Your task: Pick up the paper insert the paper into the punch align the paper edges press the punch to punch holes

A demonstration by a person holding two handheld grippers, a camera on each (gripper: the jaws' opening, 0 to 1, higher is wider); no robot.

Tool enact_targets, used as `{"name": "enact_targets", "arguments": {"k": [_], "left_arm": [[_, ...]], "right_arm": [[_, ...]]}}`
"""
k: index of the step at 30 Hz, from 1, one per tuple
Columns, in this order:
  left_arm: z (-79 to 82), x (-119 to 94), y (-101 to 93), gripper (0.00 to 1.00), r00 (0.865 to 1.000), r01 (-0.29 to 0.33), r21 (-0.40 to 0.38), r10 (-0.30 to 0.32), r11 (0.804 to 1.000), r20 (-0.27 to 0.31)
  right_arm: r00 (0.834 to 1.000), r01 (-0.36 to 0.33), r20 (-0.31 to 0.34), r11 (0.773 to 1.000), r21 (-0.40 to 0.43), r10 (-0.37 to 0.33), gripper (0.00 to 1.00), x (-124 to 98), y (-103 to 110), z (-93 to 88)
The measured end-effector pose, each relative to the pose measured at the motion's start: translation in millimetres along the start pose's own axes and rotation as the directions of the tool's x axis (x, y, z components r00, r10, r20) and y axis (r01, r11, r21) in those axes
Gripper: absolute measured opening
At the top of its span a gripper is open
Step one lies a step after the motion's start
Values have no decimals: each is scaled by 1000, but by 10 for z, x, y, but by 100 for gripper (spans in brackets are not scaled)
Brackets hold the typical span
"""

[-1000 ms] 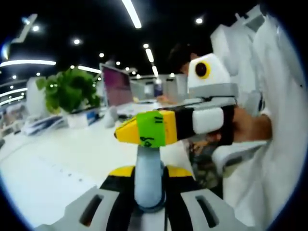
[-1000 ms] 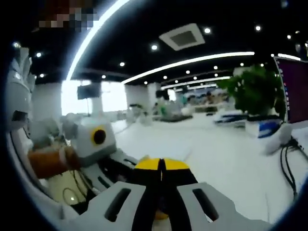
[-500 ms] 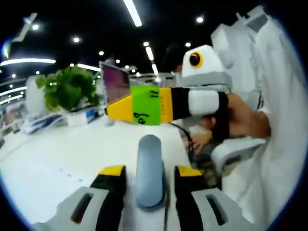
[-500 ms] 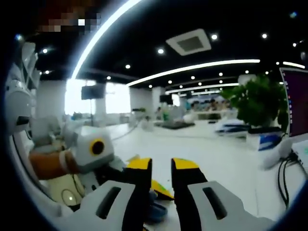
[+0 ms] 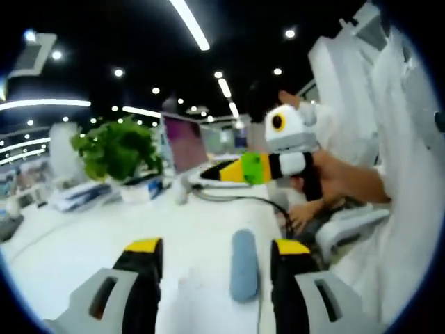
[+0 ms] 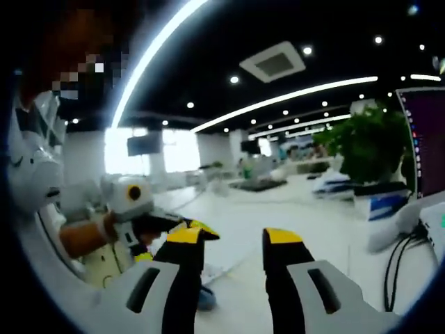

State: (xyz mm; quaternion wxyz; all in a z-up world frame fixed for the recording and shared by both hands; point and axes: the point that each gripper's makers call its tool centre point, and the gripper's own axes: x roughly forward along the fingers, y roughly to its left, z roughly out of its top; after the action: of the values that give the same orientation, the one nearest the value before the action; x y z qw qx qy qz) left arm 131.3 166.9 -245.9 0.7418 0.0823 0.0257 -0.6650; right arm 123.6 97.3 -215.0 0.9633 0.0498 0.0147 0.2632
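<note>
between the left claw [image 5: 215, 249]'s wide jaws lies a blue-grey punch handle [image 5: 243, 264]; right claw [image 6: 233, 240] gapes too.

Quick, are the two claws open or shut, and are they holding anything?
Left claw: open, holding nothing.
Right claw: open, holding nothing.

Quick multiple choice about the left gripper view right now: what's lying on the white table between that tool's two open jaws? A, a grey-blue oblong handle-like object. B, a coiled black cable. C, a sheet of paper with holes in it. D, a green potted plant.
A: a grey-blue oblong object lies on the white table between the left tool's spread jaws, touching neither; the potted plant stands far back.
</note>
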Motion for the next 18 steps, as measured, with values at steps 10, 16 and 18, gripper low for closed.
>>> {"name": "enact_targets", "arguments": {"k": [10, 16, 18], "left_arm": [[-418, -830, 533, 60, 979, -191, -80, 183, 978, -93], [-702, -949, 668, 61, 967, -221, -101, 204, 970, -155], [-760, -955, 696, 61, 965, -228, -113, 209, 967, -160]], "right_arm": [[939, -288, -196, 958, 4, 283, 49, -8, 264, -536], [865, -457, -247, 889, -29, 437, 47, -11, 445, -711], [852, -482, -266, 874, -63, 451, 43, 3, 447, -759]]}}
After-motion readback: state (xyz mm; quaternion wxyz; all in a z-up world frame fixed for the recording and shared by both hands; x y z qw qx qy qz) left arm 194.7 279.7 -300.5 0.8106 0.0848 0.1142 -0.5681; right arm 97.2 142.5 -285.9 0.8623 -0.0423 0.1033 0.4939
